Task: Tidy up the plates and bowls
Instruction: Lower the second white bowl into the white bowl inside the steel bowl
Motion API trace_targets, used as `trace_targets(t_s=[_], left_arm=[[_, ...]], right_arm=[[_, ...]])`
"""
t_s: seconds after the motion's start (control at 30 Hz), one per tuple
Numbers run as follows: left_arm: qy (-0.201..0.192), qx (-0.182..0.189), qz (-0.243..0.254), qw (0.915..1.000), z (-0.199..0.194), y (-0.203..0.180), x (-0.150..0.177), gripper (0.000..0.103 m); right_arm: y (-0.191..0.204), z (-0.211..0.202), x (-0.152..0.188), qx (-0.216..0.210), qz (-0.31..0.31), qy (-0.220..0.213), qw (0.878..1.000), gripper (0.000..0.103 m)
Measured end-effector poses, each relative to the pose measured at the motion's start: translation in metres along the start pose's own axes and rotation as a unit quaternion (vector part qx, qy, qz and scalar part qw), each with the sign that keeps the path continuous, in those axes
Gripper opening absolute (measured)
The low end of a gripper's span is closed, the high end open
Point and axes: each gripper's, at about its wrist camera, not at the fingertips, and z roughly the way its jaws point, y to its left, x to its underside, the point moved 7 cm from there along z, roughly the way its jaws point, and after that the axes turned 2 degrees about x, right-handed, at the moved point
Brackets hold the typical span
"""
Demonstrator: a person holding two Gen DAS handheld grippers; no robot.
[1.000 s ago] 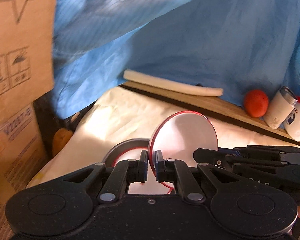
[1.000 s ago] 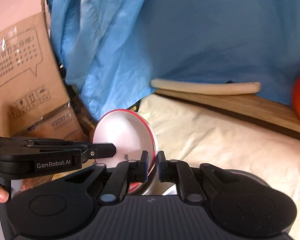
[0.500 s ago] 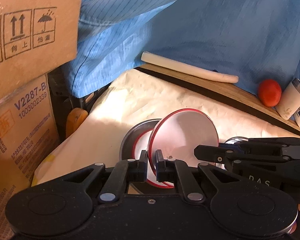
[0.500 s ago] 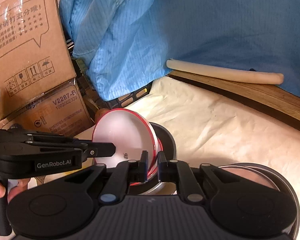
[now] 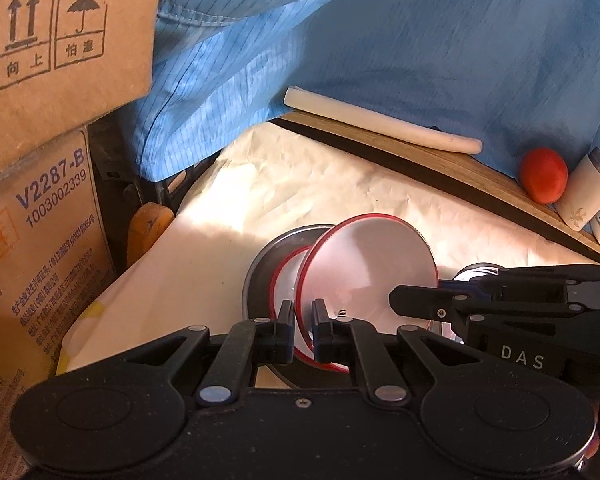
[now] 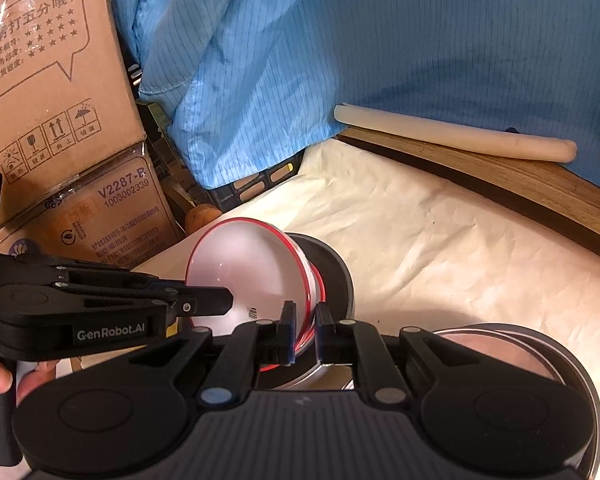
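Observation:
A white plate with a red rim [image 5: 374, 276] [image 6: 244, 272] is held tilted on edge between both grippers. My left gripper [image 5: 302, 330] is shut on its near rim. My right gripper [image 6: 303, 332] is shut on its opposite rim; its fingers show at the right of the left wrist view [image 5: 420, 304]. Just below the plate sits a dark grey plate [image 5: 260, 276] [image 6: 336, 276] with another red-rimmed white dish [image 5: 286, 280] in it. A second dark plate stack [image 6: 540, 360] lies at the right on the cream tablecloth [image 5: 300, 184].
Cardboard boxes [image 5: 40, 200] stand at the left. Blue fabric [image 5: 380, 40] hangs behind. A white foam strip [image 5: 380, 124] lies on the wooden table edge [image 5: 460, 168]. A red tomato [image 5: 544, 176] and white containers [image 5: 588, 196] stand far right.
Both grippers have carried the red-rimmed plate lower, down close over the dark grey plate. The plate stays tilted and gripped on both rims.

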Motion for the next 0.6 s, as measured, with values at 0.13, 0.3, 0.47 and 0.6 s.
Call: trace_targets(t_s=[0.13,0.3,0.47,0.6], left_arm=[[0.0,0.001,-0.001,1.0,-0.0008,0.0005,-0.0005,0.008],[0.002,0.004,-0.007,1.0,-0.0002,0.0028,-0.0018,0.008],[0.005,0.004,-0.007,0.9999,0.0024,0.0015,-0.0026,0.008],[0.009,0.005,-0.008,0.9999,0.0054,0.0022,-0.0035,0.009]], right_arm=[[0.0001,0.002,0.0004,-0.001,-0.001,0.005,1.0,0.01],[0.0008,0.0046,0.0017,-0.001,-0.006,0.01,1.0,0.012],[-0.0021,0.006,0.002,0.001,-0.003,0.013,1.0,0.012],[-0.0037,0.007,0.0018,-0.003,0.003,0.015,1.0,0.013]])
